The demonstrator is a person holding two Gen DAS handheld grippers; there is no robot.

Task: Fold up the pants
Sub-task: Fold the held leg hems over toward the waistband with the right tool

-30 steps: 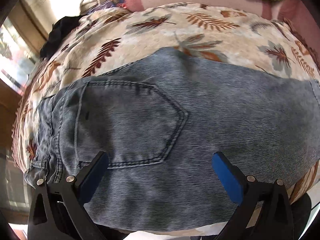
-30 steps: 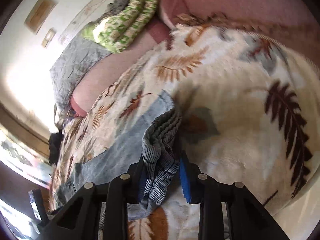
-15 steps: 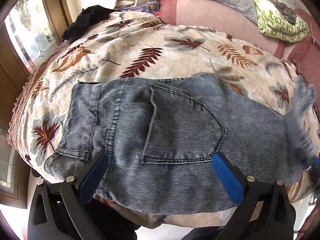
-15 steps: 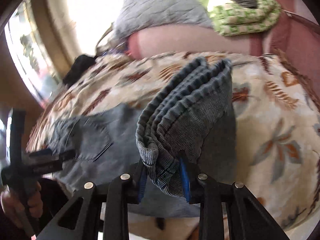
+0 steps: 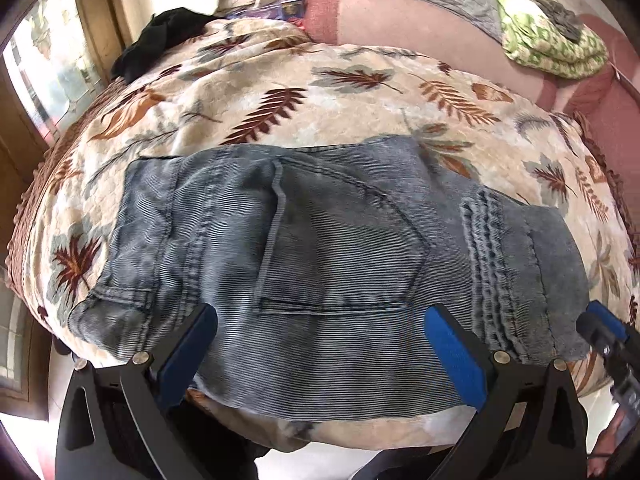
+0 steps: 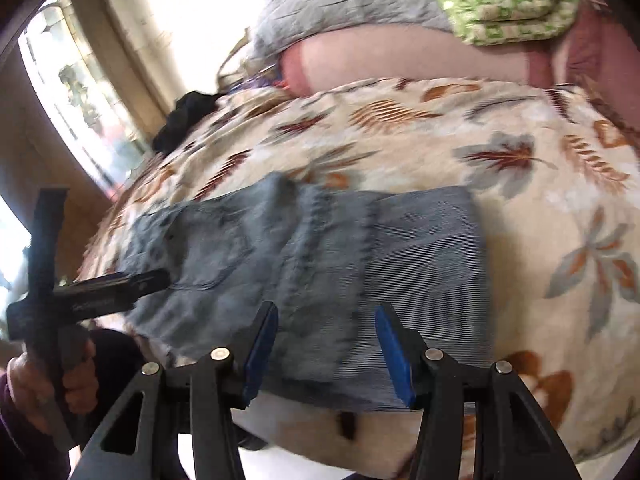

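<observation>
- With the hems laid over the seat, the folded jeans point(image 5: 320, 272) lie flat on the leaf-print bedspread point(image 5: 280, 92) near its front edge.
- The left gripper point(image 5: 320, 356) hovers spread wide, empty.
- The right gripper point(image 6: 326, 346), parted too, grips nothing, probably so the fold can settle.

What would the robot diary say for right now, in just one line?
step: fold pants | pants: folded over, lying on leaf blanket | left gripper: open, above pants | right gripper: open, holding nothing

leaf-print bedspread point(image 5: 360, 92), bright window point(image 6: 80, 100), pink headboard point(image 5: 420, 28)
</observation>
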